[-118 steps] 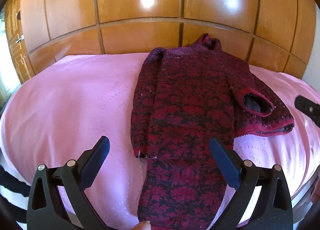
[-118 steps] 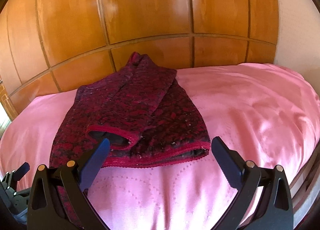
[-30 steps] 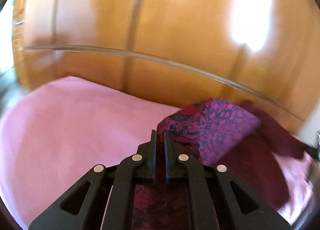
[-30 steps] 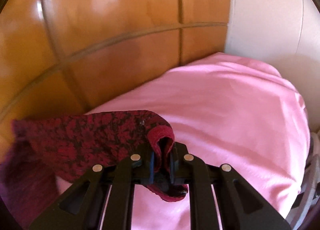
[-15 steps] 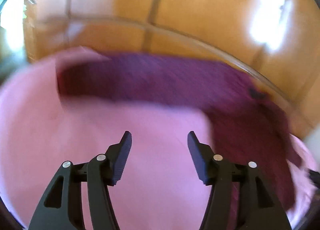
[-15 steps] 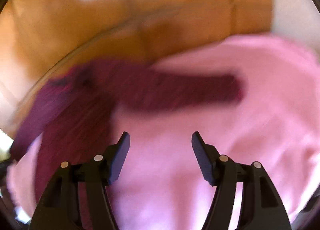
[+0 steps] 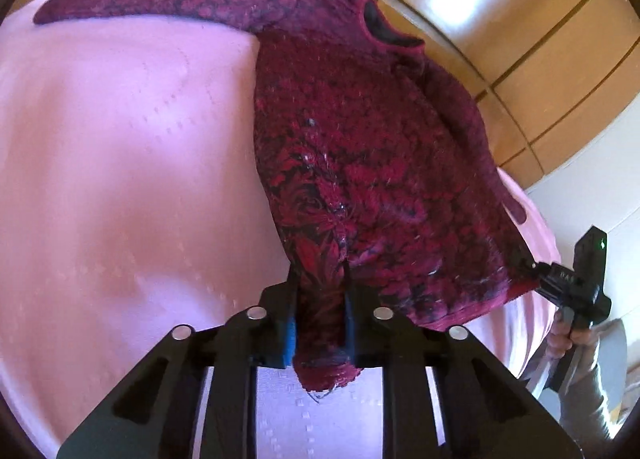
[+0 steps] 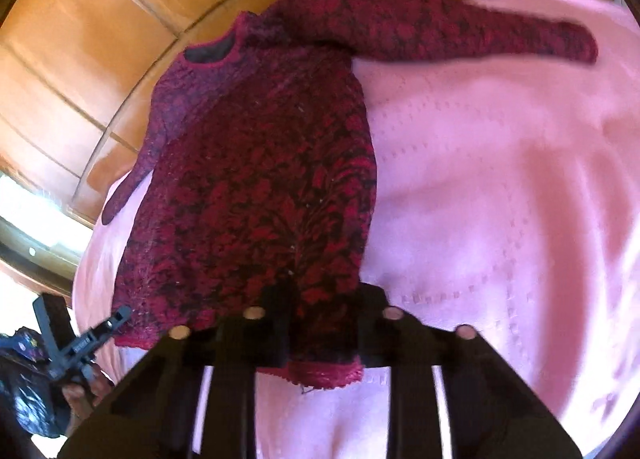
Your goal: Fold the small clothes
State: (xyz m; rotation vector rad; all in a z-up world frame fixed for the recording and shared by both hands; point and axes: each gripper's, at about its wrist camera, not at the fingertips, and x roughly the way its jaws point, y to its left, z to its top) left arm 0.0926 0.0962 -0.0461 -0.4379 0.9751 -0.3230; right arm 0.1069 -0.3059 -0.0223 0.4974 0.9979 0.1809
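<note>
Left gripper (image 7: 320,299), seen through its own wrist camera, has its jaws closing on a bunched corner of the sweater (image 7: 360,139) hem, with fabric plainly between the pads and a tuft hanging below them. The garment lies face up on the pink bedspread (image 7: 120,179), collar toward the wooden headboard (image 7: 520,39), one sleeve stretched out flat across the bed toward the upper left, the other lying along the body's far side. At the opposite hem corner the right gripper (image 7: 532,269) appears side-on, its tips at the cloth edge, a hand (image 7: 568,333) on its handle.

From the right wrist camera, the right gripper (image 8: 324,323) also has jaws closing with the hem's other corner caught between them, red edging showing just under the pads. The sweater (image 8: 260,179) runs away from it toward the collar, the long sleeve reaching right over the bedspread (image 8: 500,219). The left gripper (image 8: 116,319) shows at the lower left, at its corner.

Judging by this, the step is securing both bottom corners before lifting the hem up toward the collar. To do it well, both grips should be firm before any pull, since thick knit slips easily. Lifting the two corners level and together should keep the fold edge straight. The outstretched sleeve probably needs folding in, or it will stick out of the finished bundle.
</note>
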